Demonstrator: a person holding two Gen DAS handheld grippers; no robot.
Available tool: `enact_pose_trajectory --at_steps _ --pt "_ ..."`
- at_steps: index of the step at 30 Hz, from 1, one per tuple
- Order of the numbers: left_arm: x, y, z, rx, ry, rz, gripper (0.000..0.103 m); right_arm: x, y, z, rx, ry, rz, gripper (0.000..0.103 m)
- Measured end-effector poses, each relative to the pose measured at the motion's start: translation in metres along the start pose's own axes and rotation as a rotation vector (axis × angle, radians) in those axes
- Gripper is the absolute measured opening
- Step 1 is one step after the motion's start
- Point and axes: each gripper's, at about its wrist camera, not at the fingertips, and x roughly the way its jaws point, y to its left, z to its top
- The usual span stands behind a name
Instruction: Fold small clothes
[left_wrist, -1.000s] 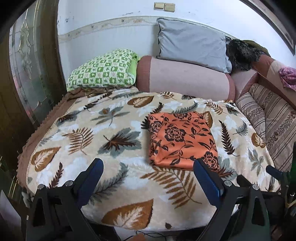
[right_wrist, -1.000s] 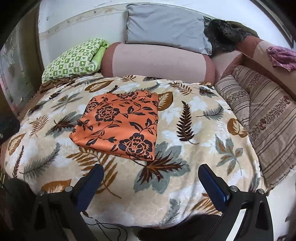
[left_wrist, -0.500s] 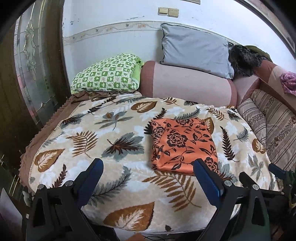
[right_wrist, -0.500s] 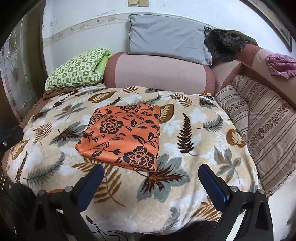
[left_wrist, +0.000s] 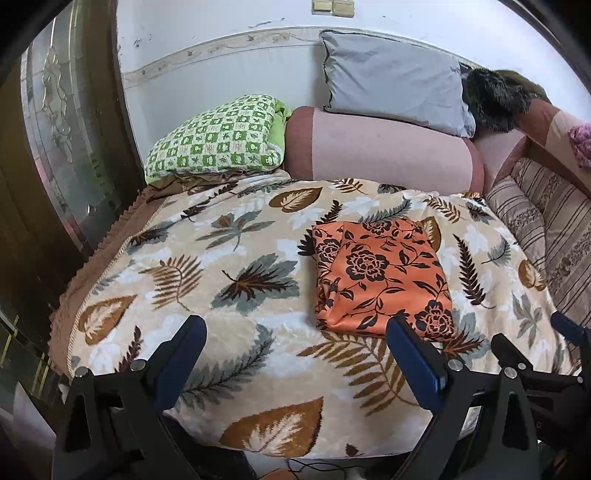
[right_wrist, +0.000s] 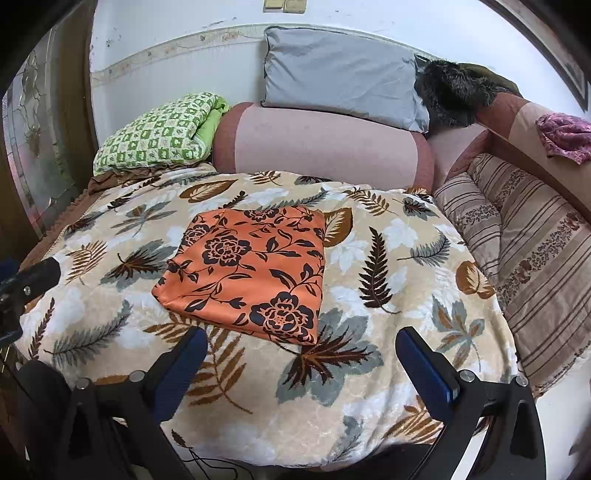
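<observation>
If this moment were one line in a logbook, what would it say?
cloth: folded, flat on blanket | left gripper: open, empty | right gripper: open, empty | neither touches cloth

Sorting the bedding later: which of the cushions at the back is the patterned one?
The green checked cushion, at the far left beside the pink bolster. The grey cushion leaning on the wall is plain.

A leaf-patterned blanket (right_wrist: 369, 398) fills the lower centre. At upper left lies a green checked pillow (right_wrist: 159, 136); beside it, a pink bolster (right_wrist: 317, 144) with a grey pillow (right_wrist: 340, 74) above. Dark fur (right_wrist: 454, 92), striped cushions (right_wrist: 546, 251) and a magenta cloth (right_wrist: 565, 136) sit at right.
</observation>
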Motion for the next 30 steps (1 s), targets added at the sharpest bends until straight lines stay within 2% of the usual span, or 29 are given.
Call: enact_pose_trajectory --at_steps 12,30 --pt "0.011 -0.013 0.010 0.045 0.013 -0.013 0.098 0.008 -0.003 0.011 0.019 -0.008 0.006 0.103" --pt "0.021 -0.021 0.019 0.054 0.001 -0.034 0.098 0.017 0.000 0.017 0.015 0.000 0.013 0.103"
